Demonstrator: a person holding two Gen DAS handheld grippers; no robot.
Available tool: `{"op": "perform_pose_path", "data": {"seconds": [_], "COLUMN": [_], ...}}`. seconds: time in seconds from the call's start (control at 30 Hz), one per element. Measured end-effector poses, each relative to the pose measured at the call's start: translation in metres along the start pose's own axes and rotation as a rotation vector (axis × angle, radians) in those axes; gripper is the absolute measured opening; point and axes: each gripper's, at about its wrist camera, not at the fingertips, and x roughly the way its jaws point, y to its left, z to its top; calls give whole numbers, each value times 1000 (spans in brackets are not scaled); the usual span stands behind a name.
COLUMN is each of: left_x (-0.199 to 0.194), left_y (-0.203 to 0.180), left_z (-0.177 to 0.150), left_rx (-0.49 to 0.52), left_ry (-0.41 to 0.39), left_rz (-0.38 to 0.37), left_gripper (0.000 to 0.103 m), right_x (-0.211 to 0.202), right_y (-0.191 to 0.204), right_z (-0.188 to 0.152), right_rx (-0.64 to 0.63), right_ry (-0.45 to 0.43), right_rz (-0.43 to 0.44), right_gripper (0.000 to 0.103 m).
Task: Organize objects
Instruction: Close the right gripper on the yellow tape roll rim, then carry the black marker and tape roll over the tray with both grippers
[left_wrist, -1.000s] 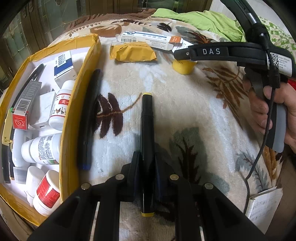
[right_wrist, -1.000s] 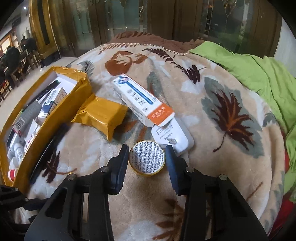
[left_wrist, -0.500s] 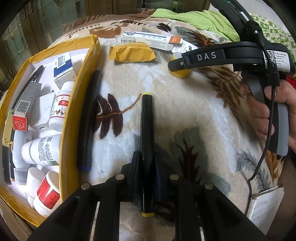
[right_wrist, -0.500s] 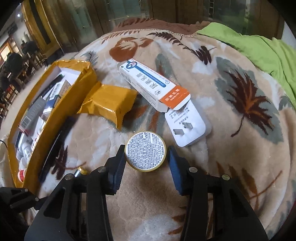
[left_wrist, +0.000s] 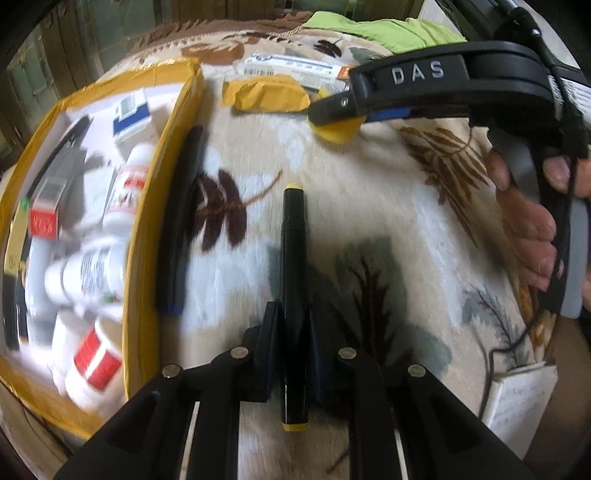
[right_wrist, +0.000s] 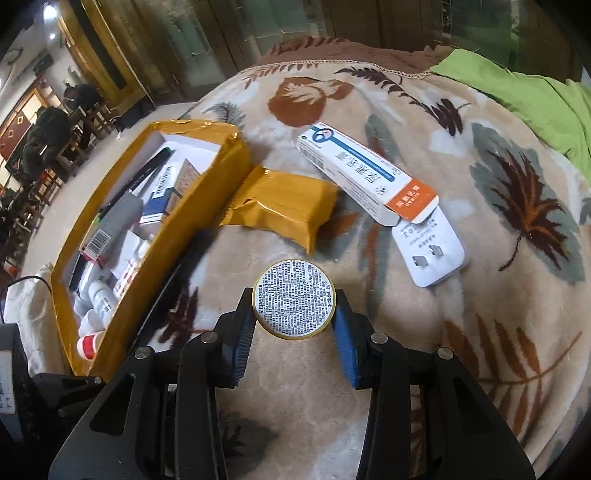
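Left wrist view: the left tongs (left_wrist: 291, 332) are clamped on a black marker with yellow ends (left_wrist: 293, 266) above the leaf-patterned blanket (left_wrist: 369, 192). The right tongs (right_wrist: 293, 325) are closing on a round yellow tin (right_wrist: 294, 298), beside the yellow cardboard box (right_wrist: 207, 184).

**What the two wrist views leave unclear**

In the left wrist view the contents of the yellow box (left_wrist: 168, 155) smear with motion blur; the labels on the white bottles (left_wrist: 86, 275) cannot be read. The right gripper (left_wrist: 334, 110) covers most of the round tin (left_wrist: 338, 132), leaving only a yellow sliver. The long white carton (left_wrist: 291, 68) is partly hidden behind it. A paper booklet (left_wrist: 517, 410) is cut by the frame edge. In the right wrist view the tin's print (right_wrist: 293, 298) is too fine to read.
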Motion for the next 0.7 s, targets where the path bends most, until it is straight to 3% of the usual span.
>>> {"op": "perform_pose_path", "data": {"seconds": [0.23, 0.47, 0.7], "left_x": [4, 15, 12], "left_y": [3, -4, 10], "left_z": [7, 25, 30], "left_rx": [-12, 55, 24], "left_ry": [16, 9, -12], "left_rz": [-8, 53, 6], "left_gripper": [16, 16, 13], "right_x": [0, 3, 1], "right_y": [-6, -12, -12], "right_z": [2, 1, 3], "right_rx": [37, 73, 80], "right_ry": [7, 26, 23], "right_rz": [5, 9, 18], "right_gripper": [40, 40, 40]}}
